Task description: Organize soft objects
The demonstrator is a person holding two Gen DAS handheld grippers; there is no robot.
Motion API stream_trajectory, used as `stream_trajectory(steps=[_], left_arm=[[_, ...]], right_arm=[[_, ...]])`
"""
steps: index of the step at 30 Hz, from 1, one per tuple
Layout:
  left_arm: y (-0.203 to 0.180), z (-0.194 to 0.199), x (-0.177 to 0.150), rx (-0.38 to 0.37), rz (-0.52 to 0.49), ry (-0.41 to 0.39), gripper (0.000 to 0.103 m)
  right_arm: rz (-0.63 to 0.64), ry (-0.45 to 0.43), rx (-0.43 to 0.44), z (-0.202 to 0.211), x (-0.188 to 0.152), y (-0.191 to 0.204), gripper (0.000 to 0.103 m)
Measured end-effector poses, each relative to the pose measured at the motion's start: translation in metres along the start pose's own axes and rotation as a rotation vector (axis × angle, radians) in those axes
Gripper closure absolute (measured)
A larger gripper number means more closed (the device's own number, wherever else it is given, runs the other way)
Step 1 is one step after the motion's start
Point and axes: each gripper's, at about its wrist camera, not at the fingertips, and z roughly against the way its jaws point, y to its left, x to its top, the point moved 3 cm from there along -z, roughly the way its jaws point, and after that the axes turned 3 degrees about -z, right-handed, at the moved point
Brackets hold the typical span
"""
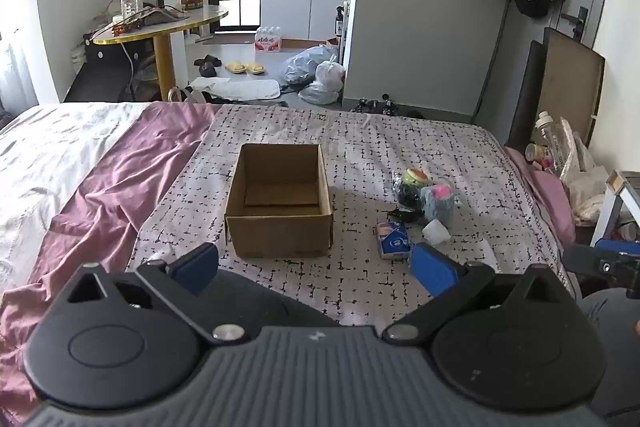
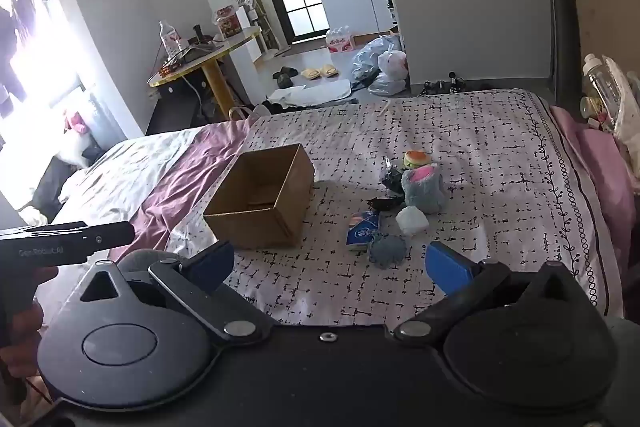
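Observation:
An open, empty cardboard box (image 1: pixel 280 203) (image 2: pixel 260 203) stands on the patterned bedspread. To its right lies a cluster of soft things: a burger-shaped toy (image 1: pixel 416 177) (image 2: pixel 417 159), a grey plush with a pink patch (image 1: pixel 438 203) (image 2: pixel 423 189), a blue tissue pack (image 1: pixel 394 239) (image 2: pixel 363 230), a white soft lump (image 1: pixel 437 231) (image 2: pixel 412 220), a dark bag (image 2: pixel 390 181) and a grey knitted ball (image 2: pixel 387 251). My left gripper (image 1: pixel 316 267) is open and empty, in front of the box. My right gripper (image 2: pixel 330 263) is open and empty, just short of the knitted ball.
A purple sheet (image 1: pixel 120 183) and white quilt (image 1: pixel 44 155) cover the bed's left side. Pink pillows (image 2: pixel 600 163) and bottles (image 2: pixel 600 83) lie at the right edge. Beyond the bed are a round table (image 1: pixel 160 23), slippers and plastic bags (image 1: pixel 316 71) on the floor.

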Motion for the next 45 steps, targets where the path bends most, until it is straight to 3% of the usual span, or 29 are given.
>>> stream_trajectory(steps=[6, 8, 20, 45], left_arm=[[0.007, 0.003, -0.003, -0.045, 0.003, -0.005, 0.001], [0.0, 0.003, -0.003, -0.017, -0.027, 0.003, 0.001], [-0.018, 0.0, -0.013, -0.053, -0.071, 0.031, 0.001], [-0.019, 0.01, -0.009, -0.076, -0.075, 0.015, 0.001]], right_arm=[[0.0, -0.002, -0.007, 0.001, -0.002, 0.001, 0.0], [-0.007, -0.001, -0.005, 0.002, -0.003, 0.0, 0.0], [0.007, 0.001, 0.005, 0.005, -0.006, 0.003, 0.0], [0.038, 0.002, 0.012, 0.009, -0.005, 0.01, 0.0]])
